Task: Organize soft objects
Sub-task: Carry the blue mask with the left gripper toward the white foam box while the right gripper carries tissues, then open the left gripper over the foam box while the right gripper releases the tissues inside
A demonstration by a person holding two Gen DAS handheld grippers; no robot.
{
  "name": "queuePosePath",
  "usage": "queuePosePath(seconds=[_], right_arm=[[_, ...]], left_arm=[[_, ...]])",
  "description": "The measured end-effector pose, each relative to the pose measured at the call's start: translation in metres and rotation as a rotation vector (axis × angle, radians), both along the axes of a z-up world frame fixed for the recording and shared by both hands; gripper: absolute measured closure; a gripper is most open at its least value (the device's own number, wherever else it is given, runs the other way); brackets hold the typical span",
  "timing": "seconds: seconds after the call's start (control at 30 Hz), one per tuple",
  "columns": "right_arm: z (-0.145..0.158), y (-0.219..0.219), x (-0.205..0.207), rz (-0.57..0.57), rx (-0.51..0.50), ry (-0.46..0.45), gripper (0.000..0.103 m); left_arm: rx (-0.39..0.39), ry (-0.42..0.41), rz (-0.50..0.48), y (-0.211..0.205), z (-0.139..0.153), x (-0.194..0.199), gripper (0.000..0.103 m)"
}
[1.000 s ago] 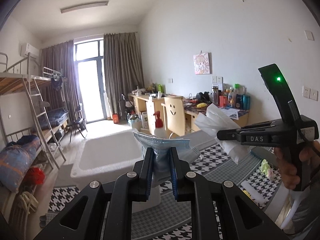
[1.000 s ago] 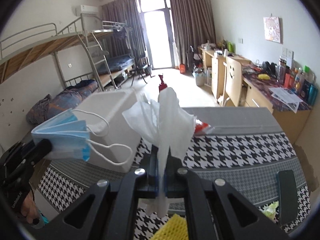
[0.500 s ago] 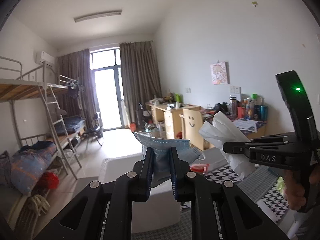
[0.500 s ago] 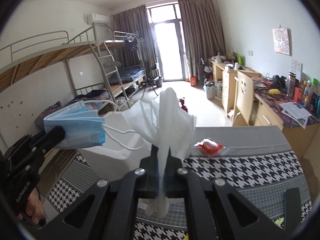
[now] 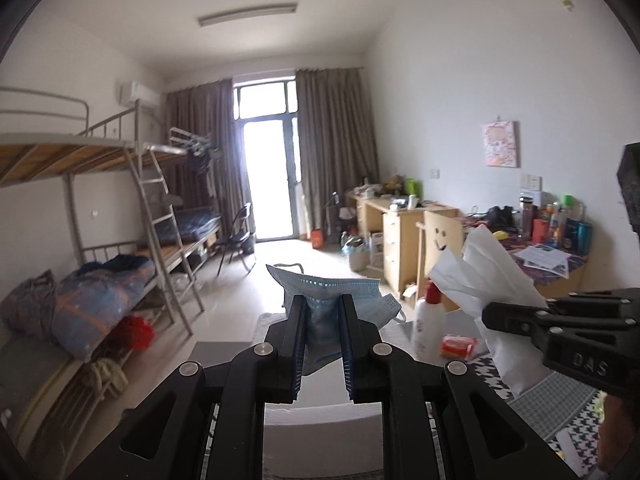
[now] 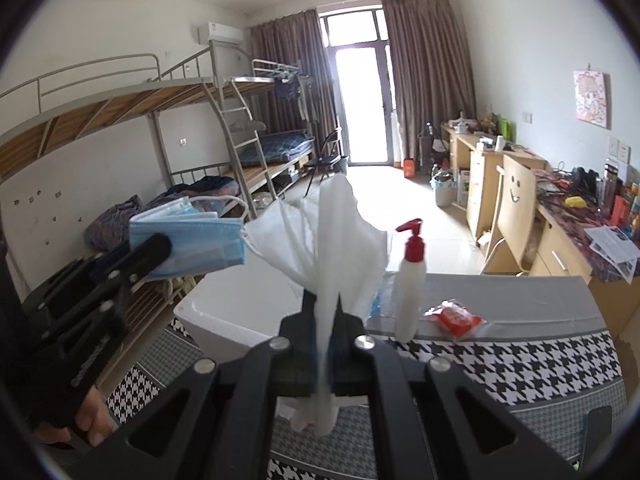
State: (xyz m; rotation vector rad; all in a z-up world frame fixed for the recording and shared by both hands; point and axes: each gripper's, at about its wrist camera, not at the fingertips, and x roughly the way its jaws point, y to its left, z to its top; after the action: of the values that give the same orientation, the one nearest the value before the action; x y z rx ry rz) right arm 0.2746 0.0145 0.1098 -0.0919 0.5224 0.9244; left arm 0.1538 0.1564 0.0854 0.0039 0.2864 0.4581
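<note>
Both tools have risen above the houndstooth-clothed desk (image 6: 520,364), the left tool (image 5: 323,320) clamping a pleated blue face mask (image 5: 332,286) and the right tool (image 6: 325,322) pinching a crumpled white tissue (image 6: 332,240) over the white foam box (image 6: 236,308) at the desk's left edge.

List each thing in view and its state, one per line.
left gripper: shut on the blue face mask, held in the air
right gripper: shut on the white tissue, raised
white box: open-topped
pump bottle: upright
red packet: lying flat
</note>
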Motion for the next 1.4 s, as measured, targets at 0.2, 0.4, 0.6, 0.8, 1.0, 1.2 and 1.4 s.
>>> queuePosePath(seconds=[0.2,0.4,0.6,0.8,1.0,1.2,1.4], right_arm=[[-0.001,0.024,0.001,0.020,-0.020,0.027,0.097],[-0.007,0.045,0.001,0.024,-0.061,0.021,0.097],[-0.009,0.053,0.004,0.021,-0.080,0.031,0.097],[-0.009,0.058,0.006,0.014,-0.087,0.038,0.097],[-0.007,0.066,0.011,0.016,-0.086,0.048,0.097],[-0.007,0.082,0.015,0.036,-0.096,0.044,0.097],[-0.016,0.101,0.025,0.062,-0.127,0.098,0.097]], left_arm=[[-0.035,0.055,0.026,0.014,-0.005,0.018,0.086],[-0.063,0.099,0.042,0.023,-0.014,0.035,0.086],[-0.113,0.142,-0.005,0.032,-0.020,0.048,0.085],[-0.138,0.162,-0.002,0.043,-0.026,0.049,0.031],[-0.145,0.096,0.026,0.048,-0.013,0.026,0.013],[-0.125,0.044,0.069,0.048,-0.002,0.002,0.004],[-0.115,0.024,0.096,0.052,-0.004,-0.016,0.001]])
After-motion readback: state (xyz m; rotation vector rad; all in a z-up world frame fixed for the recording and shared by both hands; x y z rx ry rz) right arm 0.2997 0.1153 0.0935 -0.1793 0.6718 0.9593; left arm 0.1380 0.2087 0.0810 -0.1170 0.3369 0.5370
